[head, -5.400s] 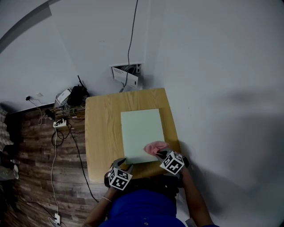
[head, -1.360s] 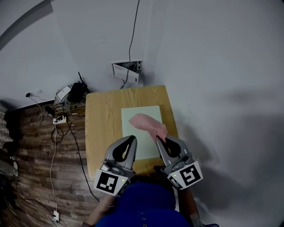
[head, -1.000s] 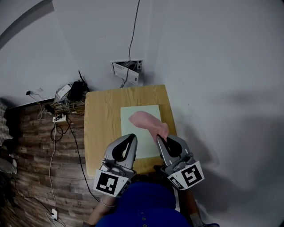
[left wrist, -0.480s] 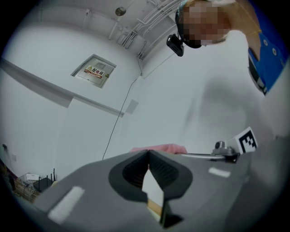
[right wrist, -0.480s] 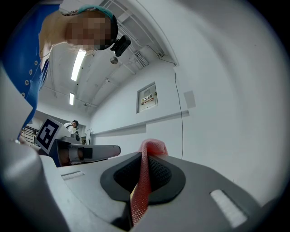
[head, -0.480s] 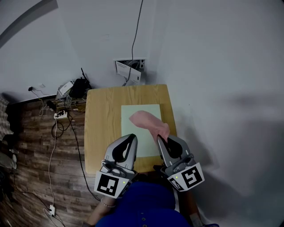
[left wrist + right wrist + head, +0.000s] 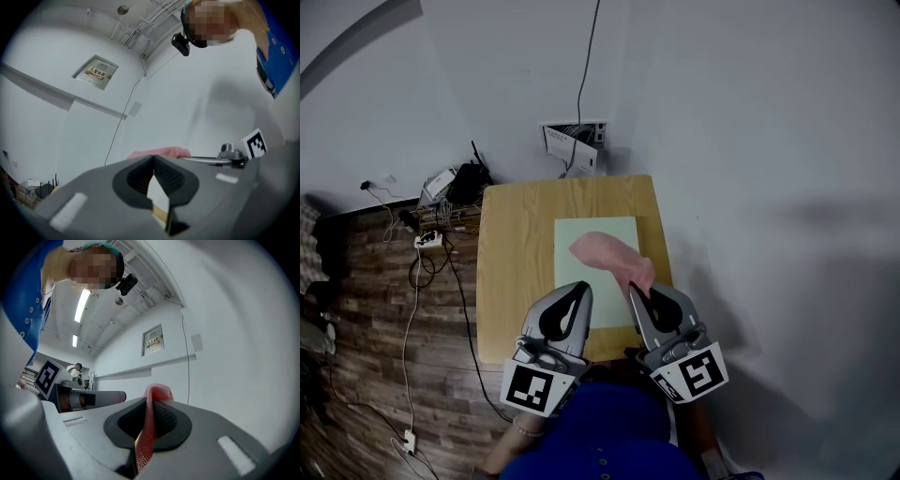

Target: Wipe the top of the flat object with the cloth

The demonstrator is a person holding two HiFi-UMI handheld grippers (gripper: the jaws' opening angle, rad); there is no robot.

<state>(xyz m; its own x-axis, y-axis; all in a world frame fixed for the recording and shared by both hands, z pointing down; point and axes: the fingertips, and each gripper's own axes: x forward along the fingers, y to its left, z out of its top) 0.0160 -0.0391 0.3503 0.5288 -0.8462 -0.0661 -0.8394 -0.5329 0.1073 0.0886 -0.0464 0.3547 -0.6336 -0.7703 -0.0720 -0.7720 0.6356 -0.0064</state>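
A pale green flat sheet [image 7: 586,267] lies on the small wooden table [image 7: 516,262]. Above it hangs a pink cloth [image 7: 609,255], pinched at one corner by my right gripper [image 7: 639,292], which is raised well above the table. In the right gripper view the pink cloth [image 7: 149,427] runs up between the closed jaws of the right gripper [image 7: 151,401] and folds over their tips. My left gripper [image 7: 577,292] is held beside it at the same height, shut with nothing between its jaws. The left gripper [image 7: 153,159] points level, and the pink cloth [image 7: 161,152] shows just beyond it.
The table stands against a white wall with a wall box [image 7: 574,141] and a hanging cable [image 7: 586,75]. A router and tangled cables [image 7: 445,202] lie on the wood-pattern floor left of the table. The person's blue-clad body [image 7: 600,436] is at the near table edge.
Since several seconds ago both grippers rose from the table's near edge and the cloth was lifted off the sheet. Over the last second nothing has visibly moved.
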